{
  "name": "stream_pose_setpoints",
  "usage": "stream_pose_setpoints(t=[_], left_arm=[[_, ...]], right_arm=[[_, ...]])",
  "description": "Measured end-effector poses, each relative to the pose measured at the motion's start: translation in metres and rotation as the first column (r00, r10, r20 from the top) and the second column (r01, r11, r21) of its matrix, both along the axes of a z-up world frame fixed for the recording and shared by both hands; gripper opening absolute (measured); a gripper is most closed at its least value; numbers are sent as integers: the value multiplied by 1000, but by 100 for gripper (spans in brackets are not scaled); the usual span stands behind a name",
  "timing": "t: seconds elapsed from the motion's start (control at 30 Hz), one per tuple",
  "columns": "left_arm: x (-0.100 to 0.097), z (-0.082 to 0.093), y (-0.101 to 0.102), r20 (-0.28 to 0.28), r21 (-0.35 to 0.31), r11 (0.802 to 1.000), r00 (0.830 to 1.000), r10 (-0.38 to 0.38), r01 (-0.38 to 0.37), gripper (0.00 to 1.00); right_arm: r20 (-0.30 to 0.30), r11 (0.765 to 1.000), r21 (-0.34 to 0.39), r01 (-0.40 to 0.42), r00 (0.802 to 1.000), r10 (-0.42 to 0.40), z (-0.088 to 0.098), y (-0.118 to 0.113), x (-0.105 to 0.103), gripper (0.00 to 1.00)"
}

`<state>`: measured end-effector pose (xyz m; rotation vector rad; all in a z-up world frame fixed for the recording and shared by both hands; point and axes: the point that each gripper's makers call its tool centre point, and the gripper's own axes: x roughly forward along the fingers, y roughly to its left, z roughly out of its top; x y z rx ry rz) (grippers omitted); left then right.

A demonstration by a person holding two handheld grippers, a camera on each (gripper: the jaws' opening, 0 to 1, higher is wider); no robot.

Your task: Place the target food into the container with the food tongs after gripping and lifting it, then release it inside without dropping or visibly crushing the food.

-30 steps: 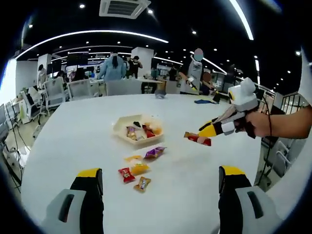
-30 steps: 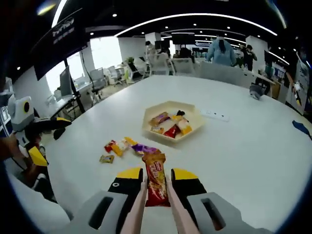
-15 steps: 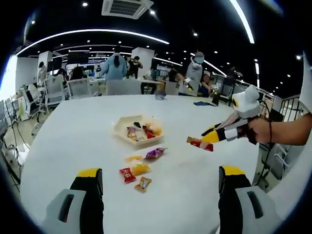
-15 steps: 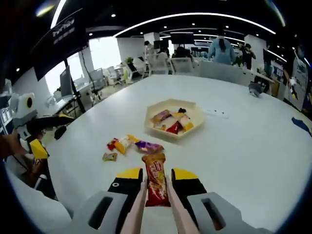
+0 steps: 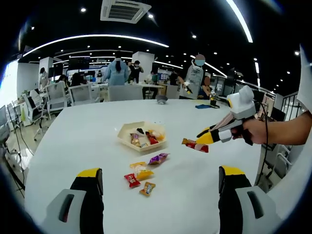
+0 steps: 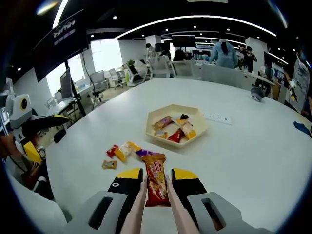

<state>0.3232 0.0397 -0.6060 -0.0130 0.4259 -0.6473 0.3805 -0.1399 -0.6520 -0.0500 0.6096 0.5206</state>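
Note:
My right gripper (image 6: 157, 179) is shut on pale tongs whose tips pinch a red and orange snack packet (image 6: 156, 185), held above the white table. In the left gripper view the same gripper (image 5: 206, 137) comes in from the right with the snack packet (image 5: 195, 145) hanging at its tip, right of the container. The cream hexagonal container (image 6: 199, 123) (image 5: 123, 130) holds several wrapped snacks. Loose packets (image 6: 119, 152) (image 5: 141, 171) lie on the table before it. My left gripper (image 5: 158, 181) stands open over the near table, nothing between its jaws.
The white table (image 5: 78, 141) is wide and round. A white power strip (image 6: 218, 117) lies behind the container. People, chairs and desks stand beyond the far edge. The left gripper (image 6: 29, 131) and a hand show at the left of the right gripper view.
Both views shifted slightly with the hands. The right gripper has carried the packet a little higher and nearer the container. The tongs' hold on the packet is unchanged.

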Motion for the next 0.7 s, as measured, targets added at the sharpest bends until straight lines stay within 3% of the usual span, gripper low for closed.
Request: stream_pose_setpoints(t=[0.13, 0.2, 0.27, 0.3, 0.37, 0.4, 0.43, 0.47, 0.7], left_arm=[[-3, 8, -7, -7, -36, 999, 999, -36, 36, 99], [-6, 14, -12, 24, -39, 996, 997, -76, 76, 99], [-8, 14, -14, 9, -43, 996, 997, -80, 80, 99], [-1, 13, -12, 5, -52, 998, 1000, -17, 18, 99], [7, 3, 2, -3, 52, 996, 997, 75, -75, 92], [10, 6, 4, 56, 88, 994, 996, 65, -69, 84], [11, 9, 2, 83, 73, 995, 995, 59, -65, 77], [10, 8, 2, 62, 63, 996, 996, 59, -63, 73], [16, 20, 2, 107, 25, 996, 991, 82, -85, 83]], right_arm=[[14, 1000, 3, -7, 1000, 7, 3, 3, 3, 22], [20, 1000, 4, -14, 1000, 14, 4, 4, 5, 22], [24, 1000, 2, -18, 1000, 18, 5, 5, 6, 22], [25, 1000, 0, -21, 999, 21, 5, 5, 7, 22], [27, 1000, -1, -24, 999, 24, 6, 6, 9, 22], [30, 1000, 0, -26, 999, 26, 7, 6, 10, 22], [33, 1000, 1, -26, 999, 25, 8, 6, 11, 22], [34, 1000, 4, -26, 999, 26, 9, 6, 12, 22], [44, 999, -5, -40, 998, 40, 12, 8, 21, 23]])
